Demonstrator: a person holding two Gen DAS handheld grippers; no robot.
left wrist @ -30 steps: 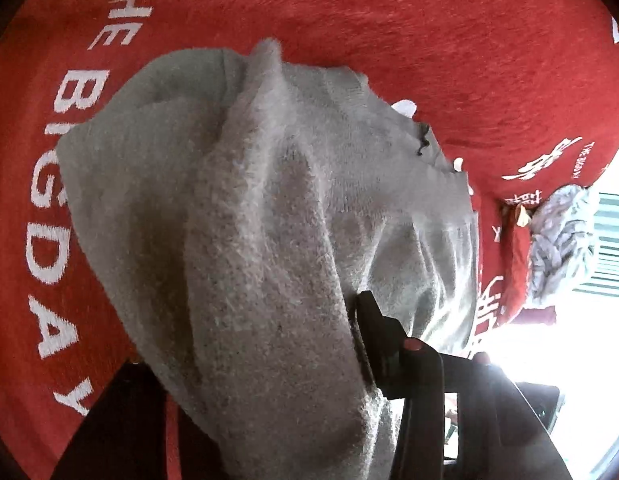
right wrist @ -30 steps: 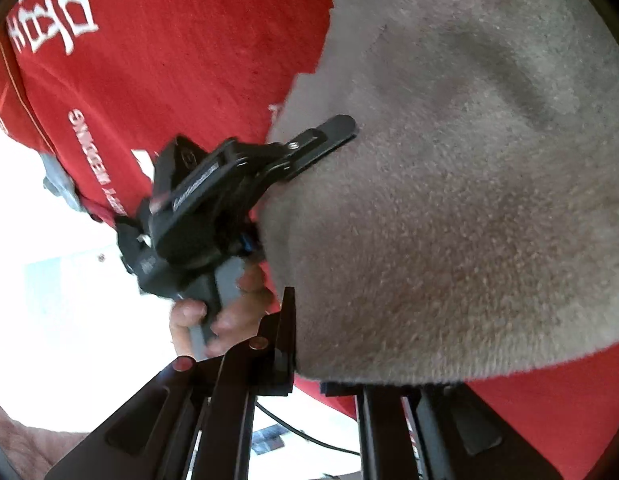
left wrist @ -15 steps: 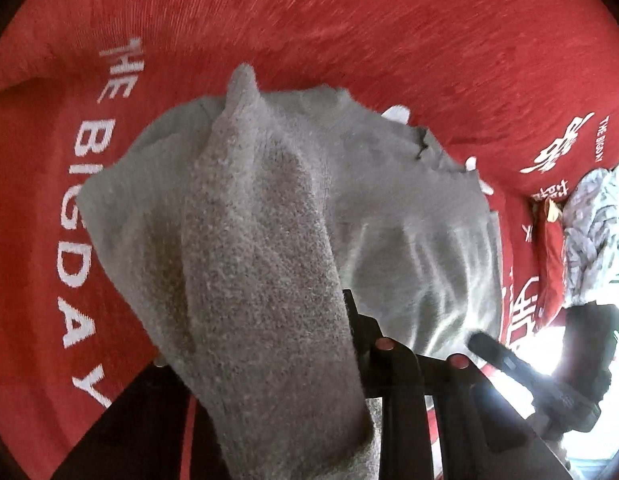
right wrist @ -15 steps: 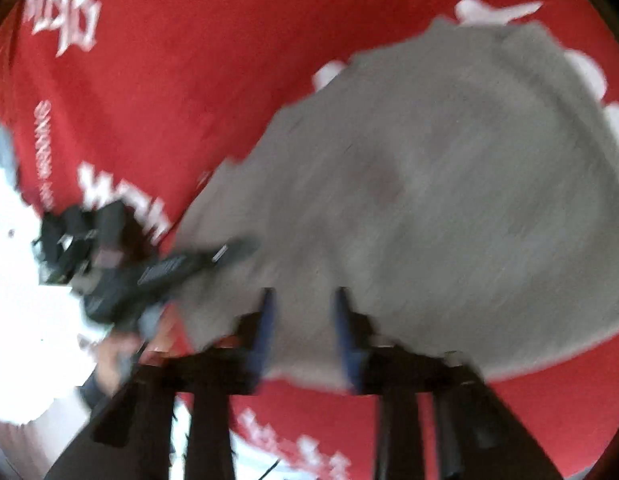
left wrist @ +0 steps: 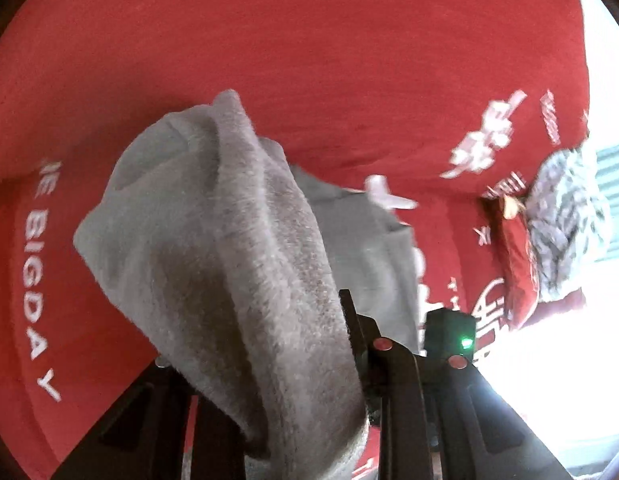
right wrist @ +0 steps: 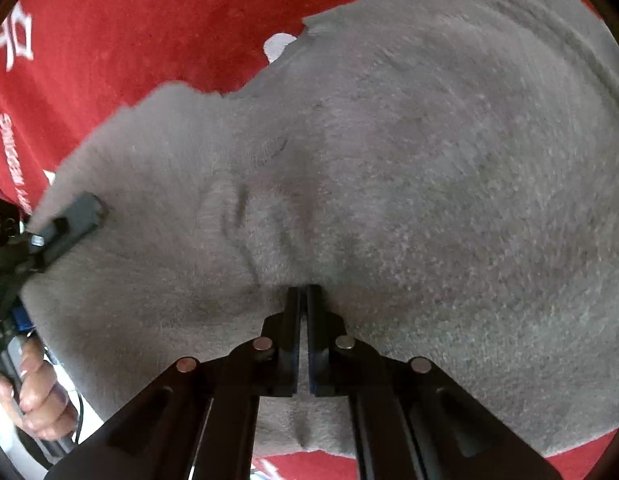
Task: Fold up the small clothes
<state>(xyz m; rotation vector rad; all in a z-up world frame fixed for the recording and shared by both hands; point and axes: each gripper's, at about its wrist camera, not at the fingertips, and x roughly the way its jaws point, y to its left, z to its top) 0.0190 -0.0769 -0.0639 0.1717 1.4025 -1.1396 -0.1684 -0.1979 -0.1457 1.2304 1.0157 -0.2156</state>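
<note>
A grey fuzzy knit garment point(right wrist: 409, 184) lies on a red cloth with white lettering point(left wrist: 349, 48). My right gripper point(right wrist: 304, 296) is shut, its fingertips pinching a fold of the garment at its near edge. My left gripper point(left wrist: 293, 320) is shut on a lifted edge of the same garment point(left wrist: 229, 264), which drapes over its fingers and hides the left one. In the right wrist view the left gripper's finger point(right wrist: 69, 226) shows at the garment's left edge, held by a hand point(right wrist: 37, 396).
A grey-and-white patterned cloth point(left wrist: 561, 224) lies bunched at the right edge of the red cloth. Beyond the cloth's right edge is bright white glare. White printed letters point(left wrist: 35, 276) run along the cloth's left side.
My right gripper moved in over the garment and closed on a fold at its near edge. My left gripper lifted its held edge and drew it back, so the garment looks more bunched.
</note>
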